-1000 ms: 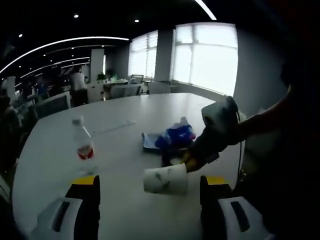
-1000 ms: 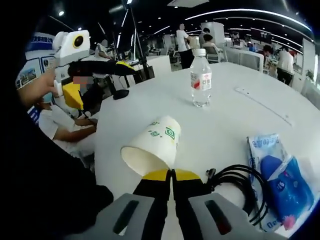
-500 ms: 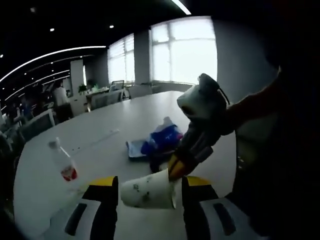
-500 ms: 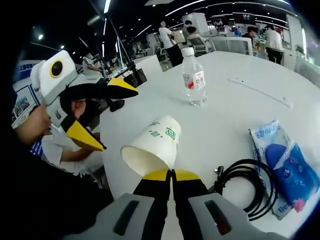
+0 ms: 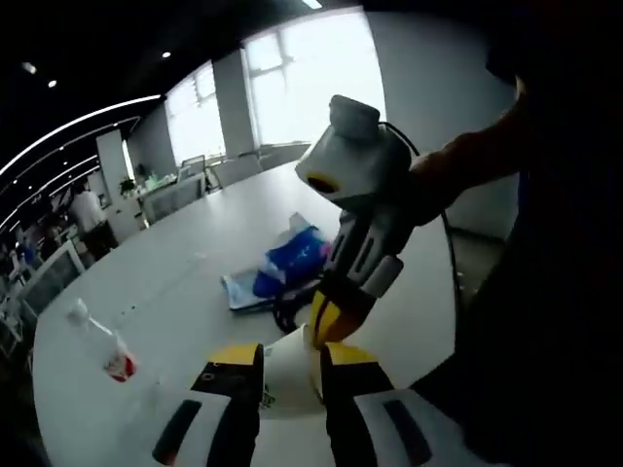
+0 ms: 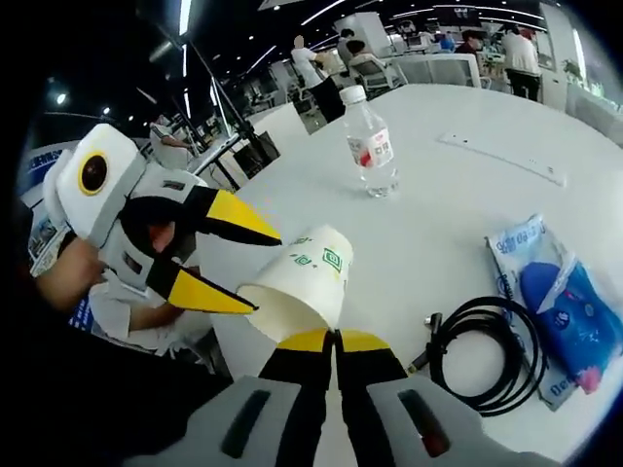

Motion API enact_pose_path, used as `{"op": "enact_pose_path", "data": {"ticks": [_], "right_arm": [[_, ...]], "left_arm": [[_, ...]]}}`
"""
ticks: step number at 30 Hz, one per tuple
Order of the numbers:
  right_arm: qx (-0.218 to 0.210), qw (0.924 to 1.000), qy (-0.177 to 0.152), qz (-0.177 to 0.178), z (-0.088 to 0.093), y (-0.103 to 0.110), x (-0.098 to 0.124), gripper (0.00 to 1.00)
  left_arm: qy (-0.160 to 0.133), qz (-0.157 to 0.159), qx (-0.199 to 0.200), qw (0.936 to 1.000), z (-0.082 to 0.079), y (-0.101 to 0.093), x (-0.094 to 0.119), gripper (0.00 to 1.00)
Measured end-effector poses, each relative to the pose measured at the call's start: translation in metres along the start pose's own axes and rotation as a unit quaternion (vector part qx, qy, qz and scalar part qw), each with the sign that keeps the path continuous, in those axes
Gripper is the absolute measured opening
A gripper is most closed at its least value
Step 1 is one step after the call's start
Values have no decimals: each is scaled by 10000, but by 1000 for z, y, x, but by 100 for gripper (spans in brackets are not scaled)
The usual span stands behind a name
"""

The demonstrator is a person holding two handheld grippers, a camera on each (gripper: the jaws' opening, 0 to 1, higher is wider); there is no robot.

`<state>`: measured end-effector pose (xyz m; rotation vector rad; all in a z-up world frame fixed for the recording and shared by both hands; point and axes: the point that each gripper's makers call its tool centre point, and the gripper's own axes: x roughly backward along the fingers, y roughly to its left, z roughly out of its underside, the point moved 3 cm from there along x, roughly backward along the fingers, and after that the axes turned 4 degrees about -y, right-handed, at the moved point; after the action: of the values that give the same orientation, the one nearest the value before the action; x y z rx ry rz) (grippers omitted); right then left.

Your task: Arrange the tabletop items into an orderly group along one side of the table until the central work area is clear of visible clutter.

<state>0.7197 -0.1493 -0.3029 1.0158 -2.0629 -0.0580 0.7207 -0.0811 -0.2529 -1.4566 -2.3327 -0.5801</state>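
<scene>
Two hand-held grippers, one paper cup [image 6: 297,287]

I'm seeing big bright windows [image 5: 311,68] glowing behind the far end of the room, with curved ceiling light strips [image 5: 83,122] running overhead. A pillar [image 5: 109,161] is standing between window bays, and office chairs [image 5: 180,193] are lining up below it. In the right gripper view a person in white [image 6: 304,60] is standing in the background, more people [image 6: 521,47] are gathering at the top right, and a black pole [image 6: 207,92] is leaning across the left side.
</scene>
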Motion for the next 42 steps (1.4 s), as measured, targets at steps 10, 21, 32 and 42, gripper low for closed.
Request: {"op": "enact_pose_path", "data": {"ticks": [10,21,32,42], "right_arm": [[-158,9998,53,-70,-1,3,0,0],[-69,9991,-415,-82,-11,8,0,0],[-43,9941,-1069,150,-27,5,8,7],[-164,9906,-1319,314,-36,2,8,9]], "left_arm": [[179,7,-412,9990,2,3,-1,5],[283,-374,106,9988,4,20,2,1],[26,-768,1422,9868,4,38,4,0],[-103,-1199,2386,9636,11,52,9,0]]}}
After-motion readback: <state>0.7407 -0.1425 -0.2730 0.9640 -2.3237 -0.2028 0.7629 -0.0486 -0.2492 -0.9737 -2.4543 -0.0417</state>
